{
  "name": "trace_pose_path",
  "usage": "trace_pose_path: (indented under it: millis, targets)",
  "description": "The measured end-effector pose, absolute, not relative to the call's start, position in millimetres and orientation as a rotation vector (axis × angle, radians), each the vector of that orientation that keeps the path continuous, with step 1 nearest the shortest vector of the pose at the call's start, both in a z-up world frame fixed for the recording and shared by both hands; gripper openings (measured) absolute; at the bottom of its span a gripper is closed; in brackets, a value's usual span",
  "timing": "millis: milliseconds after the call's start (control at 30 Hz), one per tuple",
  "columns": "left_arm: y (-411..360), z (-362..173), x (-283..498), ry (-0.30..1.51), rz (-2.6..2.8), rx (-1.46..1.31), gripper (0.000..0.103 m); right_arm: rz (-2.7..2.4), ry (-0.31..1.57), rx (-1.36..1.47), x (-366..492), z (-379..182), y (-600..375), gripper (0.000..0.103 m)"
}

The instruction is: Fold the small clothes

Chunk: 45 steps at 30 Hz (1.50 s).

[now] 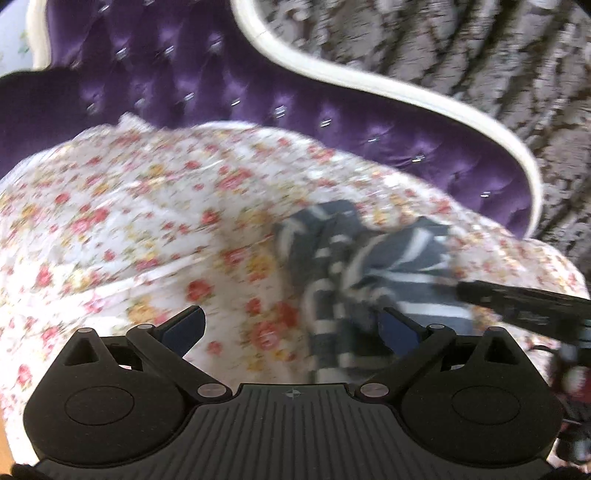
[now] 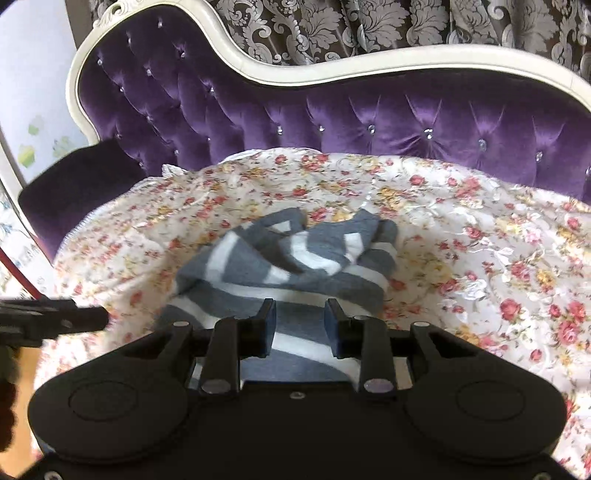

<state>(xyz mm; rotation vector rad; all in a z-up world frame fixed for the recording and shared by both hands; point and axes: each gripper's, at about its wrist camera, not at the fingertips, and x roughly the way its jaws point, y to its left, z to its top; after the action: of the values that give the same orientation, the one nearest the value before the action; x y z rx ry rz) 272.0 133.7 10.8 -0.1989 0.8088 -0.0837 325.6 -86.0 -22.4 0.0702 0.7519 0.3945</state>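
A small grey garment with white stripes [image 2: 291, 262] lies crumpled on a floral sheet [image 2: 480, 236] that covers a sofa seat. In the right wrist view my right gripper [image 2: 299, 325] hovers over the garment's near edge, its jaws partly open with the cloth showing between them, not pinched. In the left wrist view the garment [image 1: 369, 266] lies to the right of centre. My left gripper [image 1: 291, 325] is wide open, its right finger [image 1: 399, 328] over the garment's near fold. The view is motion-blurred. The right gripper's finger [image 1: 524, 302] enters from the right edge.
A purple tufted sofa back [image 2: 332, 118] with a cream frame [image 2: 295, 74] rises behind the sheet [image 1: 129, 221]. A dark purple armrest [image 2: 74, 192] stands at the left. A patterned curtain [image 2: 369, 26] hangs behind. The left gripper's finger [image 2: 55, 321] shows at the left edge.
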Motion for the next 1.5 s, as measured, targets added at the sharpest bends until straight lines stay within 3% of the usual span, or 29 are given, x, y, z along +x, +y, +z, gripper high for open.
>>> trace_pose_path:
  millis: [400,433,467,500,533,767,933,1000,1500]
  targets:
    - [99.1,-11.9,266.9,0.75,-0.359,-0.209,0.101,0.427,0.719,0.051,337.1,-40.5,-94.0,0.042]
    - [97.7,-13.5,267.8,0.759,-0.361,-0.2,0.098,0.432,0.716,0.051,338.1,-40.8,-94.1,0.042]
    - [95.6,-14.3,267.8,0.759,-0.361,-0.181,0.092,0.438,0.714,0.051,339.0,-41.1,-94.0,0.042]
    - [92.2,-14.5,267.9,0.764,-0.36,-0.157,0.079,0.441,0.713,0.05,339.7,-41.6,-94.0,0.042]
    - [88.5,-15.6,269.0,0.775,-0.361,-0.132,0.076,0.446,0.711,0.048,340.3,-42.1,-93.8,0.042]
    - [81.2,-20.9,271.9,0.785,-0.376,-0.101,0.073,0.47,0.703,0.023,343.6,-42.2,-92.6,0.042]
    - [89.7,-27.3,273.2,0.756,-0.49,-0.208,0.028,0.492,0.706,-0.021,350.8,-43.2,-86.0,0.042]
    - [96.4,-34.5,277.8,0.803,-0.51,-0.28,0.019,0.502,0.703,-0.04,359.5,-42.4,-79.4,0.042]
    - [123.8,-51.8,276.6,0.917,-0.404,-0.332,0.016,0.642,0.773,-0.095,438.5,-57.7,1.9,0.042]
